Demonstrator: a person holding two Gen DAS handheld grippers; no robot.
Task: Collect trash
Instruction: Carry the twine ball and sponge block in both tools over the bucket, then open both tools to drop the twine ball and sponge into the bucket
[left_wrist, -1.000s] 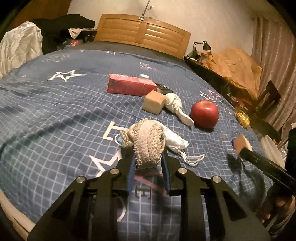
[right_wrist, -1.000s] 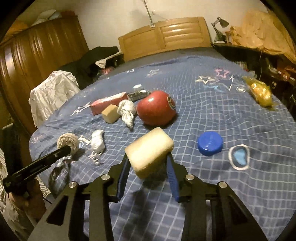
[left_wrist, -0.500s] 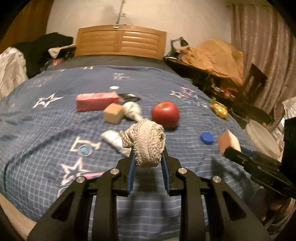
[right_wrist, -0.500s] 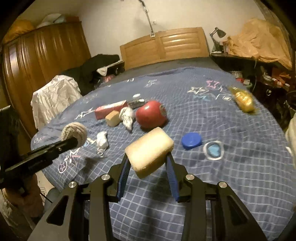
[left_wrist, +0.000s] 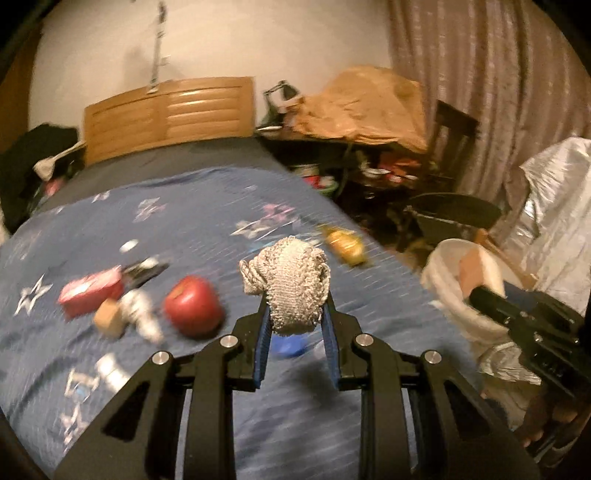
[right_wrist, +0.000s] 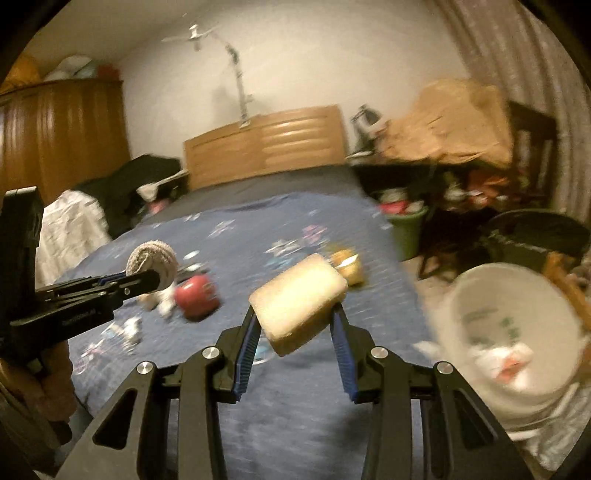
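My left gripper (left_wrist: 295, 325) is shut on a grey knitted wad (left_wrist: 291, 284) and holds it above the blue bed. It also shows in the right wrist view (right_wrist: 147, 280), still holding the wad (right_wrist: 151, 254). My right gripper (right_wrist: 295, 332) is shut on a tan sponge block (right_wrist: 299, 302), held in the air beside a white bucket (right_wrist: 513, 295) with crumpled trash inside. In the left wrist view the sponge (left_wrist: 476, 269) sits over the bucket's rim (left_wrist: 439, 266).
On the bed lie a red apple (left_wrist: 192, 310), a pink box (left_wrist: 92, 291), a tan cube (left_wrist: 109, 321), a white crumpled piece (left_wrist: 142, 317), a blue cap (left_wrist: 290, 347) and a yellow wrapper (left_wrist: 345, 242). A cluttered desk and a black chair (left_wrist: 454, 218) stand right.
Both grippers have swung to the right with their loads, away from the bed's middle. The white bucket has come into view, and the sponge is now near its rim.
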